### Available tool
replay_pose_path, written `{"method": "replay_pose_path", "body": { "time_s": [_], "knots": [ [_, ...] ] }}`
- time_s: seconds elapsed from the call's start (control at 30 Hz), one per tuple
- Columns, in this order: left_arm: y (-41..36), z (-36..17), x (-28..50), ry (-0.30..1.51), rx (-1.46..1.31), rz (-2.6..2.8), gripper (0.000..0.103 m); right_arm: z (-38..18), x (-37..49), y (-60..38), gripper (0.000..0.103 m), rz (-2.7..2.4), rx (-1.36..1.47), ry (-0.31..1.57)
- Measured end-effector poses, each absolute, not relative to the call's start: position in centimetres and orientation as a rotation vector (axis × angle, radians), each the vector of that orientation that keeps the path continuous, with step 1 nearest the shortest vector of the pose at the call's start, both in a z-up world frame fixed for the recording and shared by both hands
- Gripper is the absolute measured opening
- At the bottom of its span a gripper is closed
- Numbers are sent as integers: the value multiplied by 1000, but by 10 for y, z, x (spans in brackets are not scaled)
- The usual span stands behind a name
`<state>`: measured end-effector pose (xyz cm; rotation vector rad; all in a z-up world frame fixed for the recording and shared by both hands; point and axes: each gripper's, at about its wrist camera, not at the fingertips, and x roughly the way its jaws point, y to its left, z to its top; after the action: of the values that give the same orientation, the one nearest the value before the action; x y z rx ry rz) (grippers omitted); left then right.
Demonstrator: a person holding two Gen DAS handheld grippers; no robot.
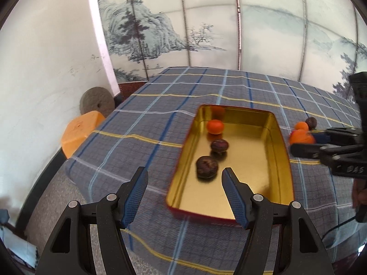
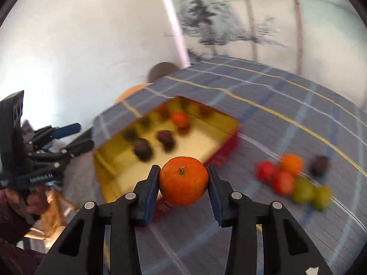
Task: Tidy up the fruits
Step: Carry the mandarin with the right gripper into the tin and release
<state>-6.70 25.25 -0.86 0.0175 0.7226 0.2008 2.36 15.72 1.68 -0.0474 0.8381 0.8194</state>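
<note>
Seen from the left wrist, left gripper [image 1: 184, 178] half open and empty over a gold tray [image 1: 278, 137] holding a tangerine [image 1: 215, 126]; from the right wrist, right gripper [image 2: 183, 176] clamped on an orange [image 2: 183, 181] above the checked tablecloth [image 2: 286, 123].

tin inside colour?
Gold inside the tin, red outer wall; clearest in the left wrist view.

Tangerine [image 2: 184, 181] clamped between right gripper [image 2: 183, 174] jaws, above blurred gold tray [image 2: 110, 160].
</note>
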Motion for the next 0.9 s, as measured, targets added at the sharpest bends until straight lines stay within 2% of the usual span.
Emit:
{"method": "replay_pose_path", "body": {
  "time_s": [0.3,0.9],
  "knots": [
    [268,-13,-78,725,13,199,67,-10,37,237,38,868,-165,910],
    [284,-24,-83,741,-22,193,68,-33,38,285,39,784,-364,940]
  ]
}}
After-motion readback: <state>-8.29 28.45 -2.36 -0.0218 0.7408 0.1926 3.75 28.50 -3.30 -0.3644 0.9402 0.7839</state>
